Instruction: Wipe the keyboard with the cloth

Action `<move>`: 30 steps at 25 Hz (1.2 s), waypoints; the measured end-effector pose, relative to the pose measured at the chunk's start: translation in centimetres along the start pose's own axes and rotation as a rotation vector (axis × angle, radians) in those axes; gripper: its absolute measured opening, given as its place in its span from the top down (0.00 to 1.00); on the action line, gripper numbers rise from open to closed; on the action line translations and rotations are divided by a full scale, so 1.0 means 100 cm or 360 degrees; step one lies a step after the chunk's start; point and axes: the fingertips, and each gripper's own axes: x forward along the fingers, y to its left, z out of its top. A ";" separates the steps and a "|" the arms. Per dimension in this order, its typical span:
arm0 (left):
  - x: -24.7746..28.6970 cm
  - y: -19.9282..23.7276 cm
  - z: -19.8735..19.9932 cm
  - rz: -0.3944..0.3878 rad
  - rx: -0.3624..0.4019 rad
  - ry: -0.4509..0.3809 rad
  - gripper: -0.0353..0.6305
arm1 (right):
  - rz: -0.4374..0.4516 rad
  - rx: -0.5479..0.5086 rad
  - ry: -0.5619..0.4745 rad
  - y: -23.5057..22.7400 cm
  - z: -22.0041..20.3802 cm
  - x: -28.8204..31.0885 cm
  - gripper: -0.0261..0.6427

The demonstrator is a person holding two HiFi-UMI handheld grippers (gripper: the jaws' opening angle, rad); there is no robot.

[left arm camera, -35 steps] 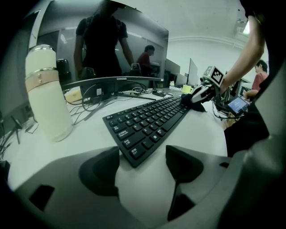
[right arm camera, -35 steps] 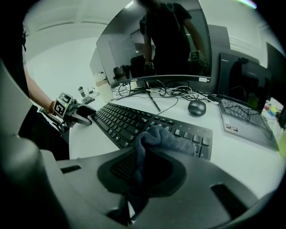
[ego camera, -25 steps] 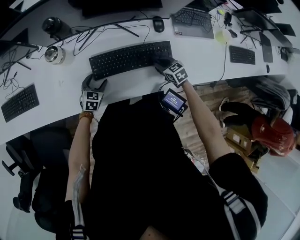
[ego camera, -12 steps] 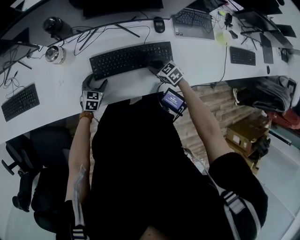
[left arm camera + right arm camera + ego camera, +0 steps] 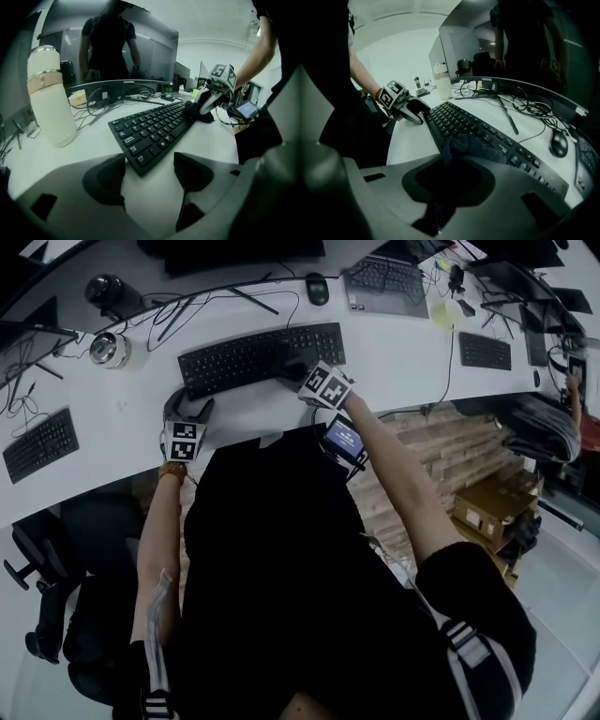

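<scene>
Left gripper [image 5: 150,174]: sits just off the near-left corner of the keyboard [image 5: 152,133]. Jaws apart, nothing between them but bare desk [image 5: 403,357]. Can't tell if the tips touch the keyboard's corner.

Right gripper [image 5: 443,180]: at the keyboard's near edge, right of its middle. Jaws clamped together on the cloth [image 5: 476,147]. A bunched fold is pinched between the pads and the loose end spills forward onto the keys.

Cloth handling, as a judgement: dark, soft, limp and very light. It will crumple rather than push, so a pinch on a thick fold near the middle looks right, leaving enough free fabric to drag flat over the keys. It may snag on key edges.

Keyboard handling, as a judgement: thin, stiff, flat and probably light, so it is likely to skate on the smooth desk under sideways wiping. Brace it at its left end with the free tongs and press on the frame, not the keys.

Beyond the keyboard's far edge: mouse [image 5: 558,143], loose cables and a monitor [image 5: 119,54]. A pale bottle [image 5: 49,96] stands off the far-left end.
</scene>
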 end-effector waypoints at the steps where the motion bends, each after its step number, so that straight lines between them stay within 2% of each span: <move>1: 0.000 0.000 0.000 -0.0001 -0.0002 0.0002 0.47 | 0.0005 0.0004 -0.0003 0.001 0.002 0.002 0.89; 9: 0.005 0.004 -0.001 -0.0001 -0.0005 -0.0014 0.47 | -0.0003 -0.0017 0.0018 -0.002 0.005 0.007 0.89; 21: 0.002 0.008 -0.005 0.0022 -0.0009 -0.0002 0.46 | 0.0129 -0.0129 0.0039 0.022 0.031 0.037 0.89; 30: 0.001 0.010 -0.005 0.0051 -0.0016 -0.0003 0.45 | 0.0120 -0.0179 0.0055 0.021 0.036 0.038 0.89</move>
